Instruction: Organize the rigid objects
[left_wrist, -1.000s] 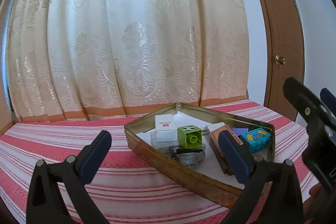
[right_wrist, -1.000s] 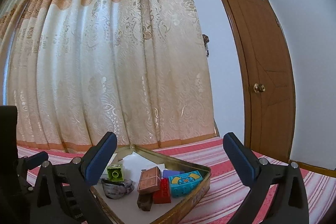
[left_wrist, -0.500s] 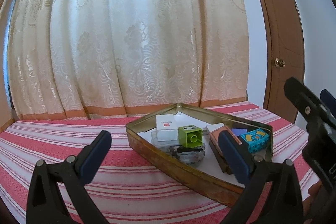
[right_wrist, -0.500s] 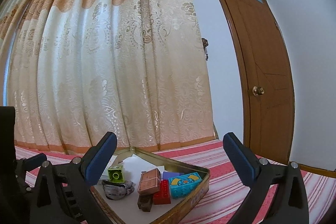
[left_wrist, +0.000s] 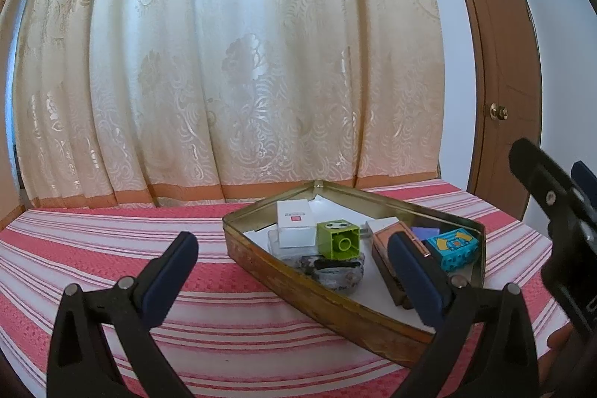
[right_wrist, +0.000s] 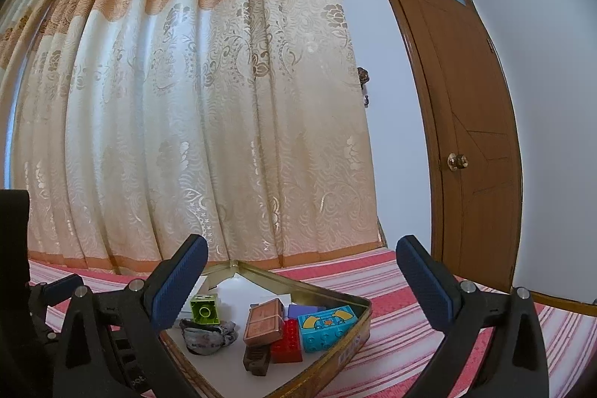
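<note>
Left wrist view: left gripper point(left_wrist: 294, 271) jaws wide, empty, above the red-striped cloth point(left_wrist: 112, 248); the shallow gold metal tin point(left_wrist: 317, 290) at two o'clock holds a lime-green toy brick point(left_wrist: 338, 240). Right wrist view: right gripper point(right_wrist: 309, 278) jaws wide, empty; tin at six o'clock.

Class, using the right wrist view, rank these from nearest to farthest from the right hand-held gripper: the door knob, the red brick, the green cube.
From the right hand-held gripper:
1. red brick, low in the tin, just ahead.
2. green cube, further back in the tin, to the left.
3. door knob, far right, on the door across the room.
</note>
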Demonstrator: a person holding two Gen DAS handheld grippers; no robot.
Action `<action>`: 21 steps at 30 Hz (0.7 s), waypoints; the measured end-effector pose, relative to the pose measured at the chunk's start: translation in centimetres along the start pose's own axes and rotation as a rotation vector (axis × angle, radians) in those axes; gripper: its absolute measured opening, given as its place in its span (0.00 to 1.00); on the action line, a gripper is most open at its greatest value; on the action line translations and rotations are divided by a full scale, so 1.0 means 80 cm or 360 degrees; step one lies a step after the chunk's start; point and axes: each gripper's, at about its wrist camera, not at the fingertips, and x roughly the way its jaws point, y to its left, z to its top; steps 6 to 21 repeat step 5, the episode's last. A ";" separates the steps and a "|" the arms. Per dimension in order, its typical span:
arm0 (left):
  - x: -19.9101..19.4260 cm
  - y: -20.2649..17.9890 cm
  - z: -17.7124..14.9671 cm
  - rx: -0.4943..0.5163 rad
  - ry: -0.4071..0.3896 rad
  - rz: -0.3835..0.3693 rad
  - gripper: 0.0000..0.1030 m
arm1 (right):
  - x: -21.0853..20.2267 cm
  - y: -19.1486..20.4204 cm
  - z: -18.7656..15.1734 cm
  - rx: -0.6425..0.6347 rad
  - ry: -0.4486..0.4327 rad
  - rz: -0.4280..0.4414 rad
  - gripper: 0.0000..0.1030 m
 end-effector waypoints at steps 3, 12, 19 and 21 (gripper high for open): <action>0.001 0.000 0.000 0.0001 0.0008 0.0014 1.00 | -0.001 0.000 -0.001 -0.0007 -0.0003 0.0000 1.00; 0.001 0.000 0.000 0.0004 0.0012 0.0008 1.00 | -0.001 0.000 -0.001 -0.0006 0.0001 -0.0003 1.00; 0.001 0.000 0.000 0.0004 0.0012 0.0008 1.00 | -0.001 0.000 -0.001 -0.0006 0.0001 -0.0003 1.00; 0.001 0.000 0.000 0.0004 0.0012 0.0008 1.00 | -0.001 0.000 -0.001 -0.0006 0.0001 -0.0003 1.00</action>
